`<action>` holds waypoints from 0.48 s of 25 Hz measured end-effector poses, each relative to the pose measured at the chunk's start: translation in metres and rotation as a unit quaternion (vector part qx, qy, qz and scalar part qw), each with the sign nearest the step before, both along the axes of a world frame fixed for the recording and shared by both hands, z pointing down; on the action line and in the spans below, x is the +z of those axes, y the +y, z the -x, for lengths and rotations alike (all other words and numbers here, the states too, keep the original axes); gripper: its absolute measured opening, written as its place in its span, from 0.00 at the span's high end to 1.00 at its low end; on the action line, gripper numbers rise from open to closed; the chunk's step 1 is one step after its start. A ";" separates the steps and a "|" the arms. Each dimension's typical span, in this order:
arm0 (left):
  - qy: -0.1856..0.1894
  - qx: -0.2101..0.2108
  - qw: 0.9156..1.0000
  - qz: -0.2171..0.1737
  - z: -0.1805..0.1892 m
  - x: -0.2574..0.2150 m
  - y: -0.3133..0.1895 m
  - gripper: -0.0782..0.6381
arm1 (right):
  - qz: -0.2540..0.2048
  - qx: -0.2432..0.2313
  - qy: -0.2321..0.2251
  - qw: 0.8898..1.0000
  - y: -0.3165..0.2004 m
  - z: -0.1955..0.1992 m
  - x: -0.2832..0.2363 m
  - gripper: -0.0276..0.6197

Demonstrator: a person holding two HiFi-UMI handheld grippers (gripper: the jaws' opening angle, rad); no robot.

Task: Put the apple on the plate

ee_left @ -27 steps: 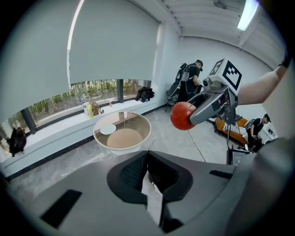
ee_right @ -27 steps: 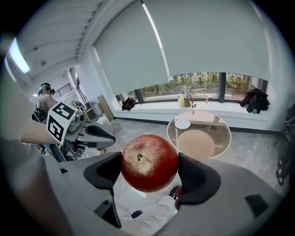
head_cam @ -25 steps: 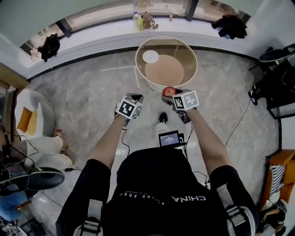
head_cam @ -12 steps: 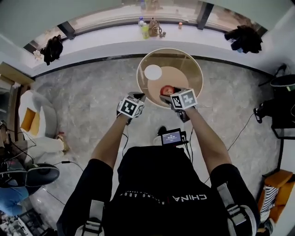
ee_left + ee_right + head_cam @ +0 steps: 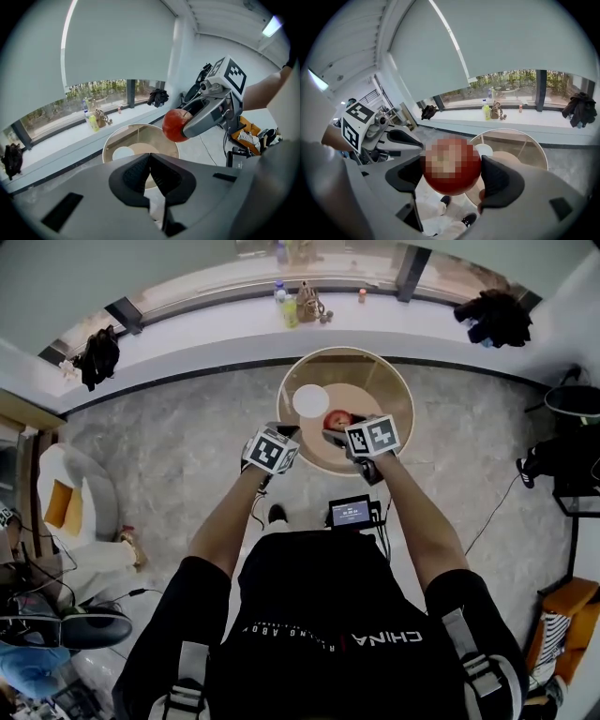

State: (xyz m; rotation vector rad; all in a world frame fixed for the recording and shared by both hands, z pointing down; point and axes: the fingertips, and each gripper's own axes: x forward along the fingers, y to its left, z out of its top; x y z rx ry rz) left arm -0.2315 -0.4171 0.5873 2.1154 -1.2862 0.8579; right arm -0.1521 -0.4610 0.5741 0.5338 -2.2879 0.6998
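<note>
Right claw [image 5: 452,169] clamps the apple [image 5: 451,161] above the table [image 5: 377,381]; left claw [image 5: 150,174] closed.

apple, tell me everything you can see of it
The apple is round, red and glossy. It is held in the air between the jaws of the right gripper, which press its sides. In the head view it hangs over the near part of the round table, apart from the white plate. Nothing else touches it.
</note>
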 end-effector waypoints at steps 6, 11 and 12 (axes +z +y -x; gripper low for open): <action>-0.005 0.011 1.000 -0.010 0.021 -0.008 -0.025 0.87 | -0.003 0.019 -0.009 1.000 -0.023 0.017 -0.010 0.33; -0.010 0.011 1.000 0.012 0.027 0.009 -0.021 0.87 | 0.004 0.012 0.000 1.000 -0.023 0.018 0.002 0.33; -0.009 0.009 1.000 0.015 0.027 0.011 -0.023 0.87 | 0.006 0.011 0.002 1.000 -0.025 0.017 0.004 0.33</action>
